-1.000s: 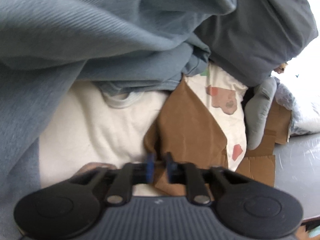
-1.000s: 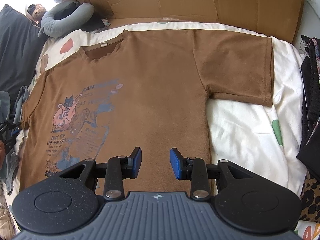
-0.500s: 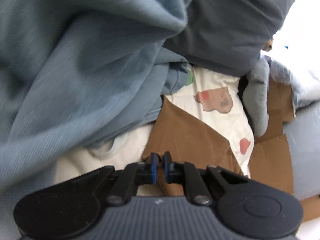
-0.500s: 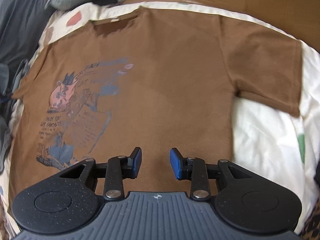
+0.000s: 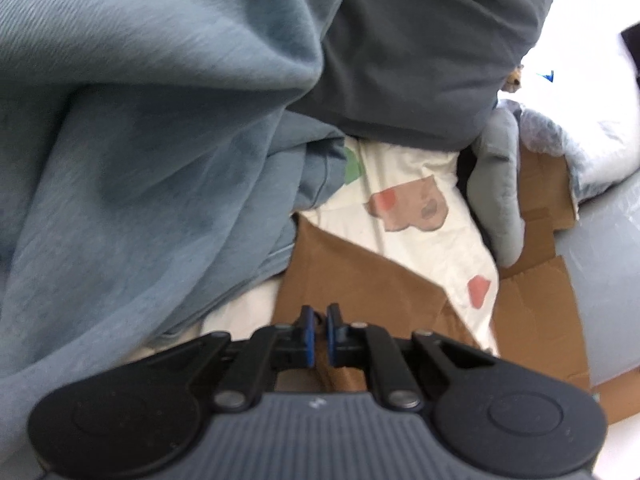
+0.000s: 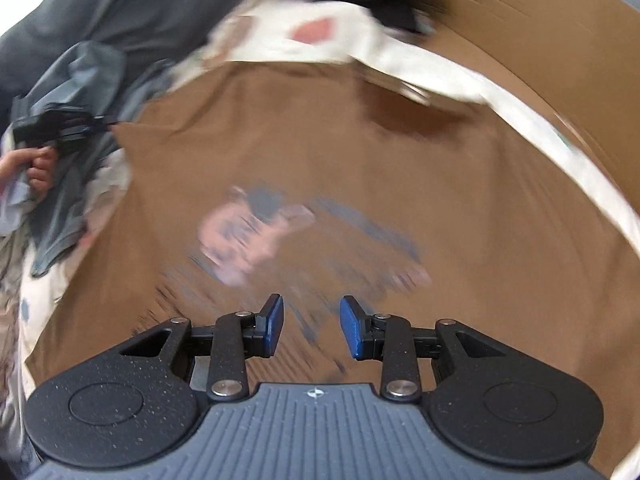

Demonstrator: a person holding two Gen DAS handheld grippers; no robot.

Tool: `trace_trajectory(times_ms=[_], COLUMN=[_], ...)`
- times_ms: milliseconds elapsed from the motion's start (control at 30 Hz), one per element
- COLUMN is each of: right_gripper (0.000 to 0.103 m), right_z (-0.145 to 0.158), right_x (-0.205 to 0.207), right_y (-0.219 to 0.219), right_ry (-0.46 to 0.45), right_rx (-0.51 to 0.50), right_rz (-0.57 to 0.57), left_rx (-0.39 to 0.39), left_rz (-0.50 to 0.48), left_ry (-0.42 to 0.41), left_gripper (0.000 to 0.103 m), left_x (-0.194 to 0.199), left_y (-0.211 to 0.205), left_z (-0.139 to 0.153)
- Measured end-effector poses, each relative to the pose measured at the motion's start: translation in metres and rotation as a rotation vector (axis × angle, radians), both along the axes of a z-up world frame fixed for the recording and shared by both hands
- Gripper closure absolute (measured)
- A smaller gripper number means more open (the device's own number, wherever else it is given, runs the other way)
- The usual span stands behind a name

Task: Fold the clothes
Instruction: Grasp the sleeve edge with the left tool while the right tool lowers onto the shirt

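So we've got the brown T-shirt [image 6: 360, 168] spread flat, print side up, on the white patterned bedsheet [image 5: 424, 232]. The right-wrist view is pretty motion-blurred, so the pink and blue print [image 6: 256, 236] in the middle of the shirt is just a smear.

Our left gripper [image 5: 318, 334] is clenched on the shirt's sleeve edge at the sheet's left side. Brown fabric sits pinched between the blue pads [image 5: 307, 336], which are almost touching. From the right-wrist view we can see that same gripper [image 6: 60, 128] gripped in a hand [image 6: 36, 164] at the sleeve tip.

Our right gripper [image 6: 312, 328] is released, blue pads well apart, hovering over the lower part of the shirt with nothing in it.

A blue-grey blanket [image 5: 140, 120] is bunched up just beside the sleeve, and cardboard [image 6: 520, 40] runs along the sheet's far edge.
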State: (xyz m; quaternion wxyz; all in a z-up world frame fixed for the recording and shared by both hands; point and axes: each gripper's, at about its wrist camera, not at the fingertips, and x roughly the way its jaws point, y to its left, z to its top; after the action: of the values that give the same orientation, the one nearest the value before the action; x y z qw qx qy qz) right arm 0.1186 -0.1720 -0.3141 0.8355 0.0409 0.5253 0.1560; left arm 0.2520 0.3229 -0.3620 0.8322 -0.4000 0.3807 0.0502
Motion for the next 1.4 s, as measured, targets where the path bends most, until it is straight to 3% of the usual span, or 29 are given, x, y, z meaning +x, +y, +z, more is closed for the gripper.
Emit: trace_trajectory(times_ms=[100,367,533,667,833,1100,1167,1400], right_gripper=[0.065,0.065,0.066,0.082,0.082,0.083,0.090,0.093], right_z=[0.012,0.026,0.013,-0.007,-0.033,-0.056,-0.059,-0.090], right_x=[0.035,0.086,0.100,0.102,0.105,0.125,0.132,0.140], right_y=[0.026,0.097,0.133,0.162,0.196,0.240,0.247,0.253], right_ry=[-0.015,-0.065,-0.077,-0.100,-0.122,-0.157,-0.162,-0.106], right_rx=[-0.010,0.016,0.065,0.086,0.155,0.151,0.156,0.115], right_rz=[0.129,0.309,0.336,0.324,0.306,0.286,0.273,0.233], left_rx=[0.019,0.027,0.018,0.020,0.025,0.019,0.033,0.123], left_rz=[-0.006,-0.046,-0.048,-0.042,-0.026,0.005,-0.007,-0.075], left_ry=[0.017,-0.023,-0.024,-0.013,0.011,0.056,0.065,0.129], left_gripper=[0.097,0.098,0.098,0.098,0.098,0.098,0.098,0.097], left_x=[0.000,0.018,0.022,0.019,0.011,-0.018,-0.022,-0.016], left_y=[0.002,0.002,0.001,0.001,0.000,0.001,-0.001,-0.012], left_z=[-0.007,0.003,0.002,0.001,-0.001,-0.009,-0.012,-0.029])
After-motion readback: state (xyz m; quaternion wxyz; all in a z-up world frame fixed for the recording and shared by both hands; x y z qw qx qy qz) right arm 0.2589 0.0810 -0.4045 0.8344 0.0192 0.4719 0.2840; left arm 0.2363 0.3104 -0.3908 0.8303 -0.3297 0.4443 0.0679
